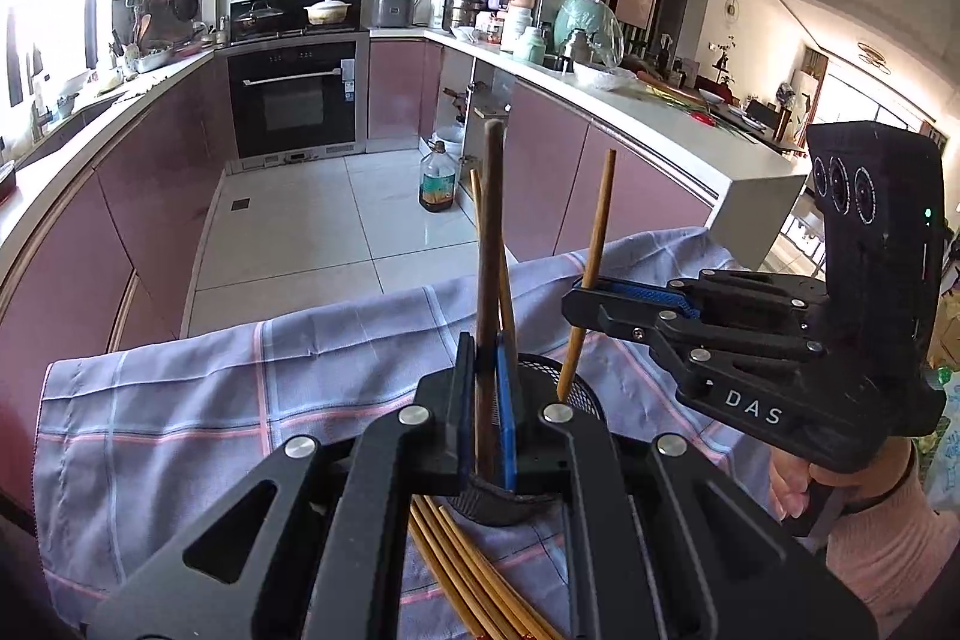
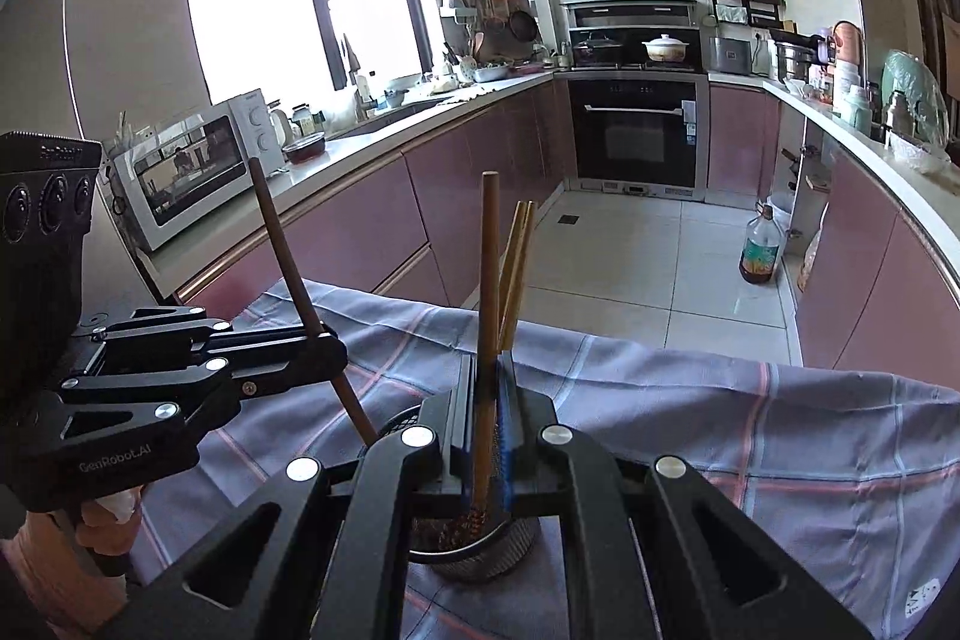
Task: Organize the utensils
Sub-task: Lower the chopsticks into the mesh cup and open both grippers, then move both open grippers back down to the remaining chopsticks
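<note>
My left gripper (image 1: 487, 358) is shut on a dark brown chopstick (image 1: 491, 244) that stands upright over a black mesh holder (image 1: 579, 391). My right gripper (image 2: 486, 376) is shut on a light bamboo chopstick (image 2: 489, 280); its patterned lower end is down inside the holder (image 2: 510, 550). From the left wrist view the right gripper (image 1: 585, 289) comes in from the right, its chopstick (image 1: 597, 232) reaching the holder's rim. From the right wrist view the left gripper (image 2: 329, 340) holds the dark chopstick (image 2: 285, 250) tilted, its tip at the rim. Two light chopsticks (image 2: 519, 256) stand in the holder.
A blue-grey checked cloth (image 1: 210, 400) covers the table under the holder. Several loose bamboo chopsticks (image 1: 474, 574) lie on it near me. Beyond the table's far edge are the tiled floor, an oil bottle (image 2: 761, 250), pink cabinets and a toaster oven (image 2: 186, 172) on the counter.
</note>
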Demonstrator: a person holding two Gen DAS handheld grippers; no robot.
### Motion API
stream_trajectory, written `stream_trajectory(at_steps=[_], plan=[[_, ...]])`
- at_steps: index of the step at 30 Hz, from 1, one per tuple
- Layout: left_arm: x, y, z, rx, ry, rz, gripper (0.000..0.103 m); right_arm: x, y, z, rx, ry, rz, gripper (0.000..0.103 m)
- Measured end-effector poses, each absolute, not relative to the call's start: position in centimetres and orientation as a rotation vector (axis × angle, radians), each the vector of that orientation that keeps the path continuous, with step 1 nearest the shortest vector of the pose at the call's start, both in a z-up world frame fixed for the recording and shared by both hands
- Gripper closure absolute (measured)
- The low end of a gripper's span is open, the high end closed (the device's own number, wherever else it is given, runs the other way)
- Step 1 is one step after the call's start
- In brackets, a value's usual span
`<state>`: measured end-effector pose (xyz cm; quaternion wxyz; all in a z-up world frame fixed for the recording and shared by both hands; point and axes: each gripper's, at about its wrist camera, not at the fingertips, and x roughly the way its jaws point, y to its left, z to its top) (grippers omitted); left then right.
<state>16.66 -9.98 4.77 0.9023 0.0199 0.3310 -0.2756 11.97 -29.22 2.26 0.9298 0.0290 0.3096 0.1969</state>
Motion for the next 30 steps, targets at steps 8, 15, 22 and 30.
stream_trajectory(at_steps=[8,15,22,30], plan=[[18.9,-9.6,3.5,0.003,0.704,-0.512,0.083,12.4,-29.5,1.6,0.093,0.640,0.378,0.088],[17.9,-7.8,2.4,-0.021,0.675,-0.467,0.081,10.9,-29.8,1.7,0.111,0.618,0.403,0.078],[15.3,-4.9,1.6,-0.049,0.634,-0.417,0.077,8.0,-29.7,2.4,0.115,0.572,0.460,0.071],[12.4,-2.3,-0.9,-0.045,0.650,-0.376,0.071,4.6,-28.1,0.7,0.081,0.603,0.558,0.069]])
